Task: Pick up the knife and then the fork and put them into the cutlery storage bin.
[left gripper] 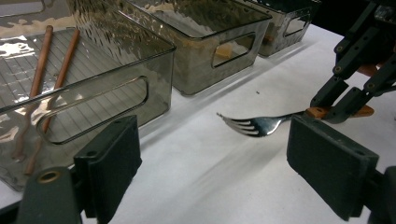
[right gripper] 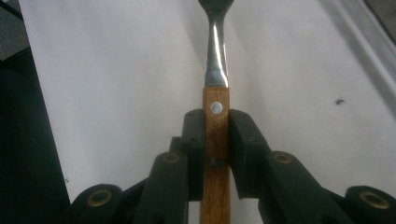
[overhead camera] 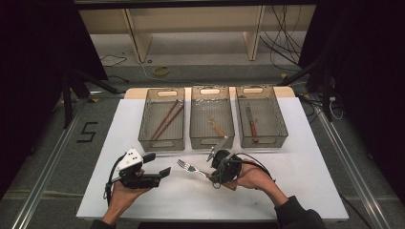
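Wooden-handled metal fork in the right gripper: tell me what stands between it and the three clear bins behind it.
Nothing visible. The wooden-handled metal fork, clamped in the right gripper, has only bare white tabletop between it and the three clear plastic bins; the left gripper sits aside.

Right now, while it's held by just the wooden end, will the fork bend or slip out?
The fork probably stays stiff: its steel neck juts straight out, no sag. The right gripper clamps the flat wooden handle, so slipping seems unlikely. Its shiny tines look light.
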The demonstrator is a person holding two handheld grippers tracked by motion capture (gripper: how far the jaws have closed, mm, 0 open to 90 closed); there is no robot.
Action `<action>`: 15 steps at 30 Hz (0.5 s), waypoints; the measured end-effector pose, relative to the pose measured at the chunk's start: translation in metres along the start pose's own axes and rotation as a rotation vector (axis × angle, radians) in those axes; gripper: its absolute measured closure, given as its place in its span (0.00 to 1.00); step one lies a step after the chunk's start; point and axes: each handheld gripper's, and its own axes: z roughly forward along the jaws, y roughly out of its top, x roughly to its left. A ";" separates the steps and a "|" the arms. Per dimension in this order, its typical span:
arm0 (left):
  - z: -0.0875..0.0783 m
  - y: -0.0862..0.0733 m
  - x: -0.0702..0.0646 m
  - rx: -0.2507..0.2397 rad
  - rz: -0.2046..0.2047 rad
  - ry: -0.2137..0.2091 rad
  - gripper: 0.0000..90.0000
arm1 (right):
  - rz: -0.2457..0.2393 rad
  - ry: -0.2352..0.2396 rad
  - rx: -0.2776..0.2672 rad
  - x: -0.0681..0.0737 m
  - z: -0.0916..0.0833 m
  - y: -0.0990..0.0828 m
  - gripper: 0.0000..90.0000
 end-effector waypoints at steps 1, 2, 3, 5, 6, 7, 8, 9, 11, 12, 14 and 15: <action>0.000 0.000 0.000 0.000 0.000 0.000 0.19 | 0.004 -0.001 -0.005 -0.001 -0.001 0.000 0.87; 0.000 0.000 0.000 0.000 0.000 0.000 0.19 | 0.010 -0.001 -0.006 -0.002 -0.003 -0.001 0.87; 0.000 0.000 0.000 0.001 0.002 0.000 0.19 | 0.010 -0.002 -0.014 -0.003 -0.004 -0.001 0.87; 0.000 0.000 0.000 0.001 0.000 0.000 0.19 | 0.017 -0.003 -0.021 -0.005 -0.007 -0.002 0.87; 0.000 0.000 0.000 0.001 0.002 0.000 0.19 | 0.022 -0.006 -0.027 -0.006 -0.008 -0.002 0.87; 0.000 0.000 0.000 0.001 0.002 0.000 0.19 | 0.024 -0.003 -0.031 -0.007 -0.009 -0.003 0.87; 0.000 0.000 0.000 0.002 0.001 0.001 0.19 | 0.028 -0.002 -0.037 -0.008 -0.011 -0.003 0.87; 0.000 0.000 0.000 0.001 0.003 0.001 0.19 | 0.036 -0.004 -0.045 -0.008 -0.012 -0.003 0.87; 0.000 0.000 0.001 0.001 0.003 0.001 0.19 | 0.040 -0.002 -0.051 -0.010 -0.015 -0.004 0.87; 0.000 0.000 0.000 0.001 0.000 0.001 0.19 | 0.046 -0.002 -0.056 -0.011 -0.016 -0.004 0.87; 0.000 0.000 0.000 0.001 0.003 0.001 0.19 | 0.050 -0.005 -0.062 -0.012 -0.018 -0.005 0.87; 0.000 0.000 0.000 0.001 0.001 0.001 0.19 | 0.055 -0.004 -0.068 -0.013 -0.019 -0.005 0.87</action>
